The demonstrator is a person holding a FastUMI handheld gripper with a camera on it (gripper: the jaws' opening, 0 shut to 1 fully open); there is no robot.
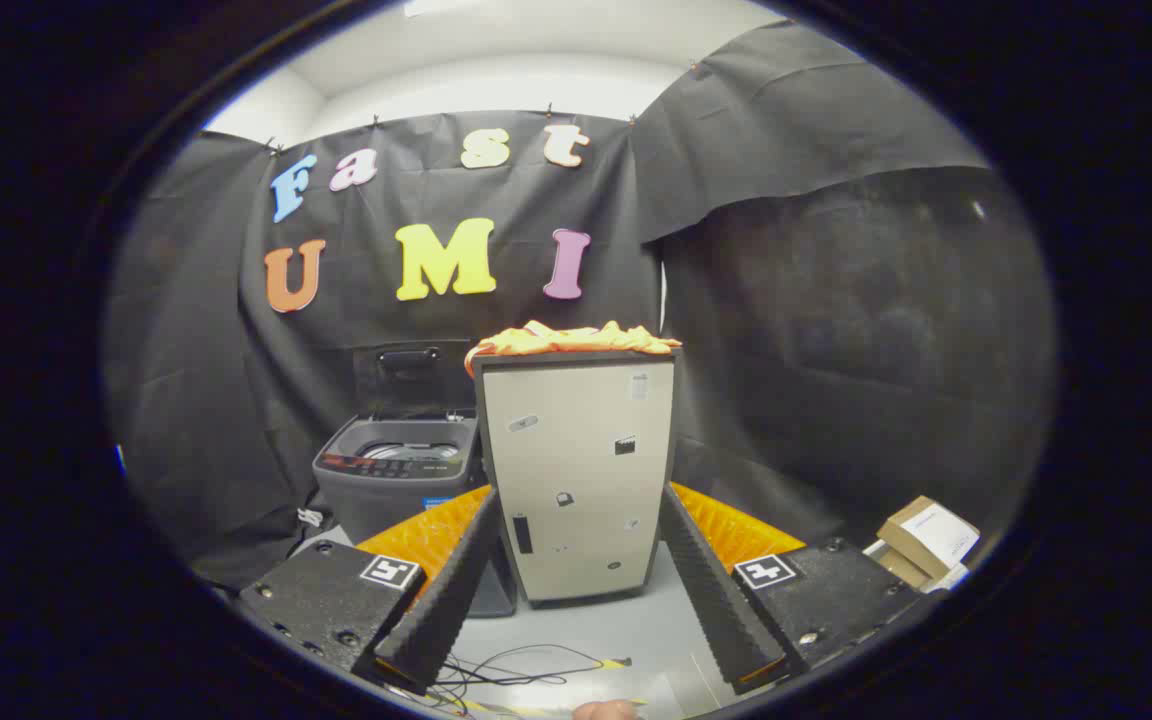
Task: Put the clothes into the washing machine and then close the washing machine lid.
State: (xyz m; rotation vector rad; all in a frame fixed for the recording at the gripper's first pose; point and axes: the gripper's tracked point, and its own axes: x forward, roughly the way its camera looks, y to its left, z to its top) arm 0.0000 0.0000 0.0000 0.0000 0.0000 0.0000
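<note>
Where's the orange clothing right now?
The orange clothing lies on top of the beige cabinet, beyond the open gripper, right of the open-lidded washing machine.

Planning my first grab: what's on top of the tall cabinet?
Orange clothes lie heaped across the tall cabinet top; anything beneath them is hidden. The open tongs are well short of it.

The camera rides behind the tool [576, 590], facing level, well back from a cabinet [578, 470] and the booth wall.
</note>
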